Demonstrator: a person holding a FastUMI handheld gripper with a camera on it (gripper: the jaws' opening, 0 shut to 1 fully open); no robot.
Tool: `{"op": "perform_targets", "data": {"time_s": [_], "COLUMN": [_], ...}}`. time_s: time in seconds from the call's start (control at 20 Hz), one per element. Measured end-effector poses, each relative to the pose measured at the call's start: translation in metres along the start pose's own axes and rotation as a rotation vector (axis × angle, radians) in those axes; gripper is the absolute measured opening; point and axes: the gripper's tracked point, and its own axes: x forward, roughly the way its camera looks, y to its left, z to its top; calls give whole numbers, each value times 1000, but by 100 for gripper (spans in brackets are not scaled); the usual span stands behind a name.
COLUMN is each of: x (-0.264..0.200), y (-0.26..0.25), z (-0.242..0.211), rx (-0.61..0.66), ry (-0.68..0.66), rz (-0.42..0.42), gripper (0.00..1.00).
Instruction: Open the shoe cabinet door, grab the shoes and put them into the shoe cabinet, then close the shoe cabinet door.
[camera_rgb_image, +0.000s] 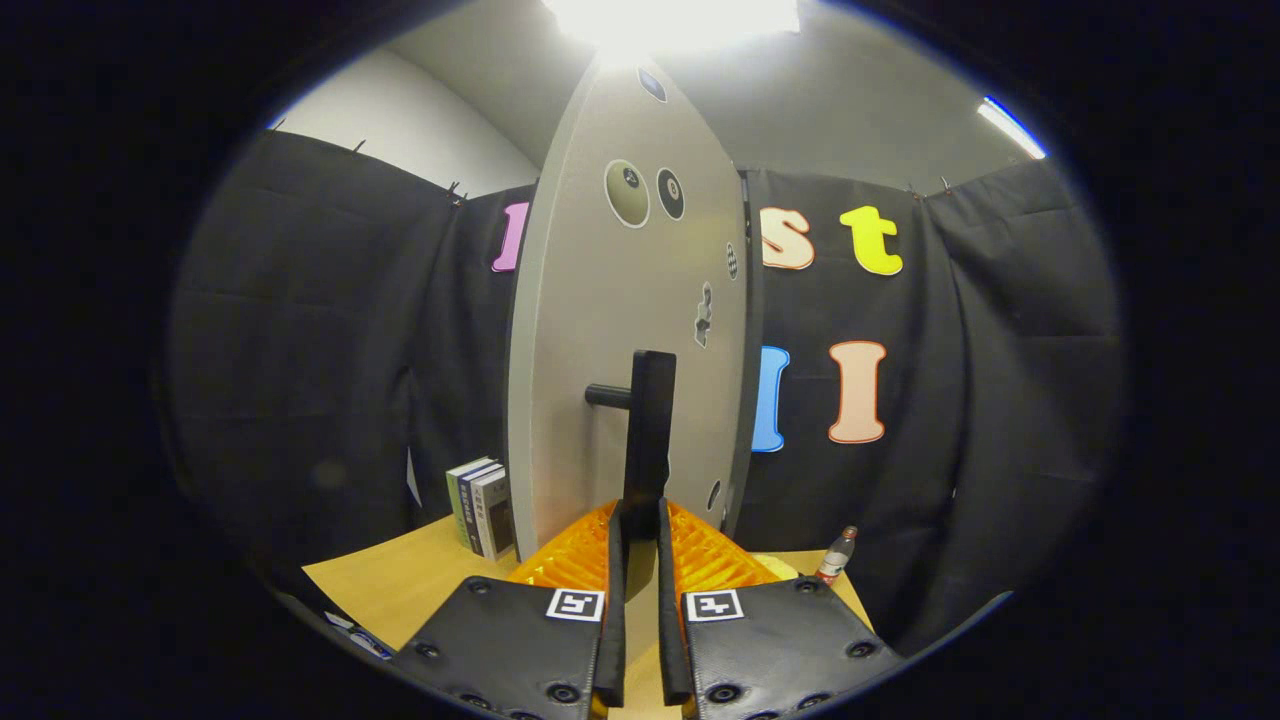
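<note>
Gripper (640, 520), one: two fingers drawn close together, a narrow gap between them, tips at the lower end of the door handle. The handle's bottom sits in that gap; whether both fingers press on it cannot be told. Each finger mount carries one square black-and-white marker, two in all.

Shoe cabinet door (600, 330), one: a pale grey panel, upright, seen nearly edge-on, directly ahead of the fingers. Its face bears several small stickers, among them two round ones side by side in the upper part and one irregular one above the handle.

Door handle (648, 430), one: a dark vertical bar held off the panel by one short horizontal post on its left side. It stands straight above the fingertips.

Books (482, 505), three: upright, spines outward, packed touching one another, on the table just left of the door's lower edge.

Bottle (837, 555), one: small, clear, with a red label and dark cap, upright on the table to the right of the door, near the black cloth wall.

Table (400, 585), one: light wooden top, carrying the books and the bottle, running beneath the fingers.

Ceiling lights, two: one bright panel above the door's top, one strip (1010, 127) far right.
</note>
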Motion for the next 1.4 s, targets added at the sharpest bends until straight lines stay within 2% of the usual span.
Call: {"op": "perform_targets", "data": {"time_s": [0.3,0.45,0.55,0.7,0.8,1.1,1.4], "x": [-8,-20,-28,-26,-28,-23,-4], "y": [-30,-56,-68,-57,-60,-61,-16], "z": [-4,-4,-5,-4,0,25,27], "rx": [37,37,78,163,156,0,-19], "ry": [8,11,10,-23,-45,-158,-200], "rz": [-177,-309,-382,-403,-421,-382,-229], "gripper": [15,8,14,22,31,96,99]}}
